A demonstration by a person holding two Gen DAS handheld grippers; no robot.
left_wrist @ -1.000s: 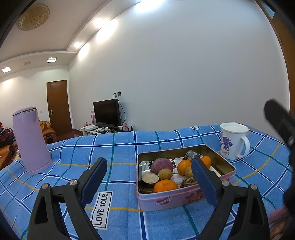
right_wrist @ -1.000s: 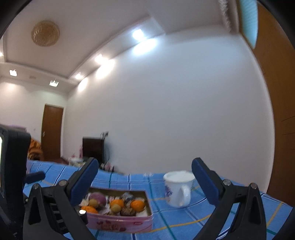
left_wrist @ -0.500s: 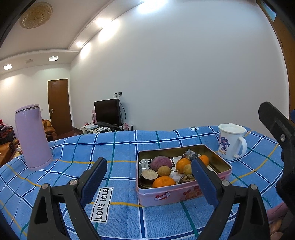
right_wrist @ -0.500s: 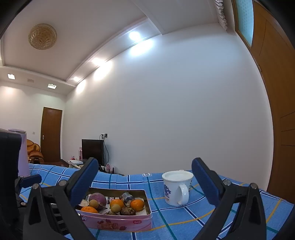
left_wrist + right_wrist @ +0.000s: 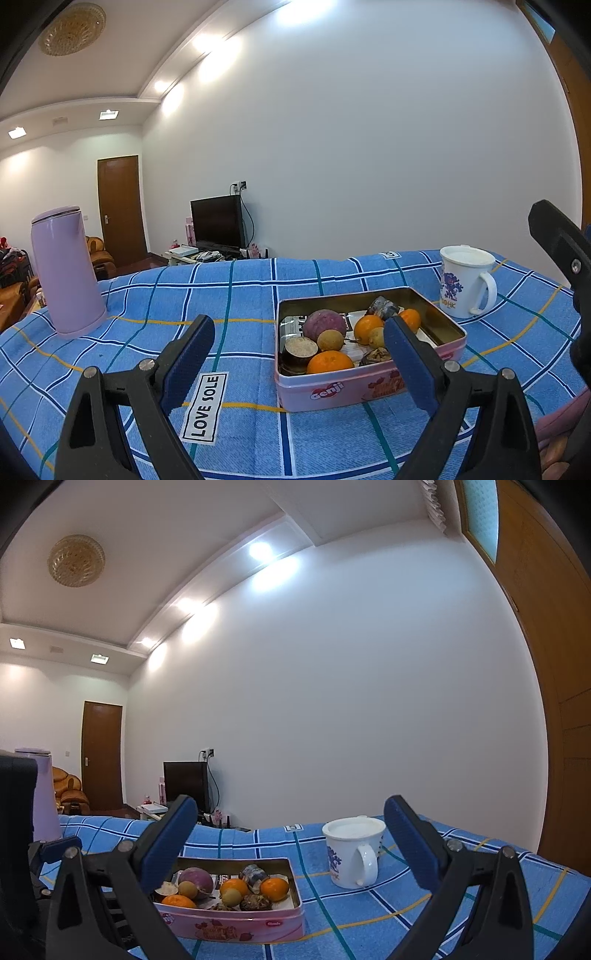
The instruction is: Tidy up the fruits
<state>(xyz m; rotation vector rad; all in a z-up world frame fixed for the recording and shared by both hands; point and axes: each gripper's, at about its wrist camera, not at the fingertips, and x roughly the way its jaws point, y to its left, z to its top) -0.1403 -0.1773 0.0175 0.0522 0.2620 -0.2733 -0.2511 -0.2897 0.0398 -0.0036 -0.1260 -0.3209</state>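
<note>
Both the left claw [image 5: 299, 363] and the right claw [image 5: 290, 843] gape wide and empty before the pink tin [image 5: 354, 389] of fruit; a white mug [image 5: 465, 282] stands just beyond the tin.

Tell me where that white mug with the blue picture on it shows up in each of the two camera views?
Left wrist view: the white mug stands at the right, behind the far right corner of the pink tin.
Right wrist view: the white mug stands right of centre, between the two blue finger pads, right of the pink tin.
Shared landmark: the black television against the white wall.
</note>
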